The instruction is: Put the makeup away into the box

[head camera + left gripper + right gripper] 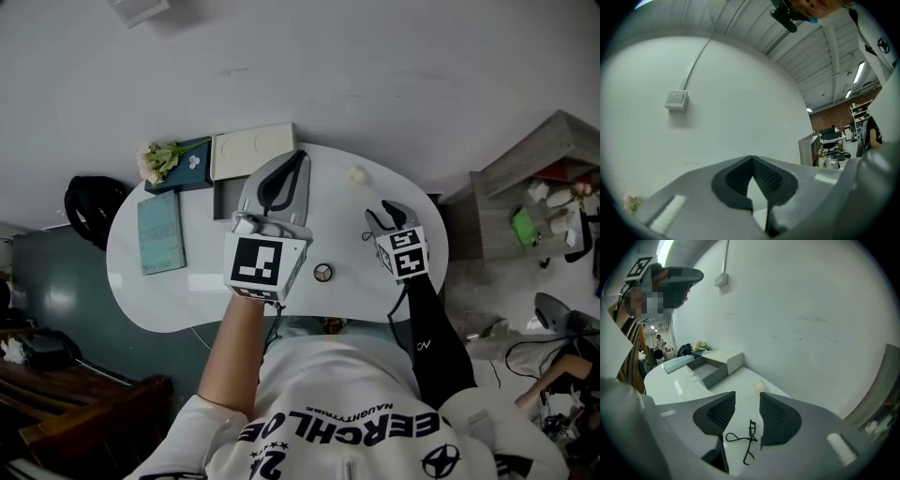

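- Head view: the left gripper [294,164] is overlapping the open box [226,199] on the white table [187,286], and the right gripper [380,215] is hanging near the table's right edge.
- Left gripper view: its jaws are meeting at the tips, clenched on nothing.
- Right gripper view: its jaws are standing apart, released, framing the eyelash curler [746,439], which is lying on the table well apart from the box.

The left claw [752,160] points level, jaws together; the right claw [747,404] tilts downward, jaws apart, gripping nothing.
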